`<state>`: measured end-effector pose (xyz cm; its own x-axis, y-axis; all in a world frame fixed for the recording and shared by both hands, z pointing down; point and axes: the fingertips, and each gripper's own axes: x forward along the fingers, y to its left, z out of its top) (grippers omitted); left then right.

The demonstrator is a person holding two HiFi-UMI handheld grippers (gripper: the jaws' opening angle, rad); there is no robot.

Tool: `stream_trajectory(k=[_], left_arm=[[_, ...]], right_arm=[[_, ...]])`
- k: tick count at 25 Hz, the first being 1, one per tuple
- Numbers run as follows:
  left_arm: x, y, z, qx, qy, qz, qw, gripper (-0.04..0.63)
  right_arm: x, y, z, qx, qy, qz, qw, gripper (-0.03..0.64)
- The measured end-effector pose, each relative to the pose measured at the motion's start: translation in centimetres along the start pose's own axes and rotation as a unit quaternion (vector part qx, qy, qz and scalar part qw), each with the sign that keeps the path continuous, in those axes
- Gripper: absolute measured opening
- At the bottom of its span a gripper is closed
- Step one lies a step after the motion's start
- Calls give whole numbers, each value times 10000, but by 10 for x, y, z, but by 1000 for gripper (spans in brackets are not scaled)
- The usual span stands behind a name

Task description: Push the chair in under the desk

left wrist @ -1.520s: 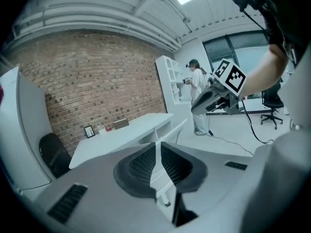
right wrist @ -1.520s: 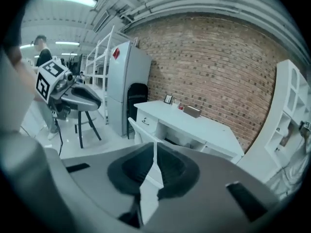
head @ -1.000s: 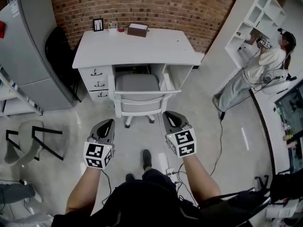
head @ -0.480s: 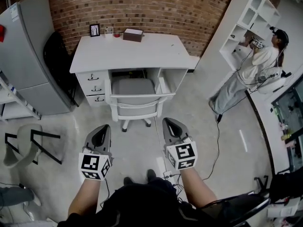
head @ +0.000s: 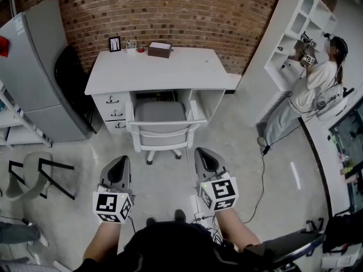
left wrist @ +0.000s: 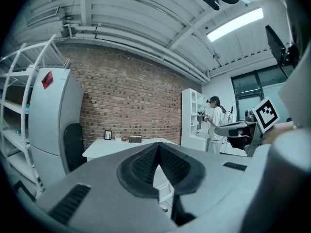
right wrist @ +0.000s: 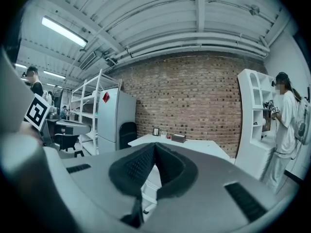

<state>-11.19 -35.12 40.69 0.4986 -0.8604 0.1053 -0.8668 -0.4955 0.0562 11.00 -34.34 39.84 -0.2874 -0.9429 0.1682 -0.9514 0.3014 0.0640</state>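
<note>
Both grippers are pulling back toward the person, the left gripper (head: 121,161) and right gripper (head: 203,152) now hanging well apart from the chair (head: 161,113), which is sitting with its seat tucked into the kneehole of the white counter (head: 170,67). Fingers on both are staying clenched together on nothing. It's looking like a light, stiff frame on casters, probably rolling easily, so any further nudge is best going flat against the backrest (head: 164,130).

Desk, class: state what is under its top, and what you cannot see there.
Under the desk top, the chair's seat sits in the kneehole, beside three drawers. Whatever lies further back is covered by the top.
</note>
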Motion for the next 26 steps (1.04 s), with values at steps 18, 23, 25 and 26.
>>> stream_trajectory(k=[18,23,25,26], left_arm=[[0,-24,8,-15,-33,300,9995,8],[2,-26,7,-39,-31,335,9994,8],[2,-27,7,-49,-35,355,9994,8],[2,-27,7,-54,-36,363,9993,8]], right_arm=[[-11,-19,7,43,-140,133,9998,8],[-13,-26,4,54,-128,109,9998,8],[-14,-27,3,61,-122,101,9999,8],[-14,-28,2,65,-118,99,9999,8]])
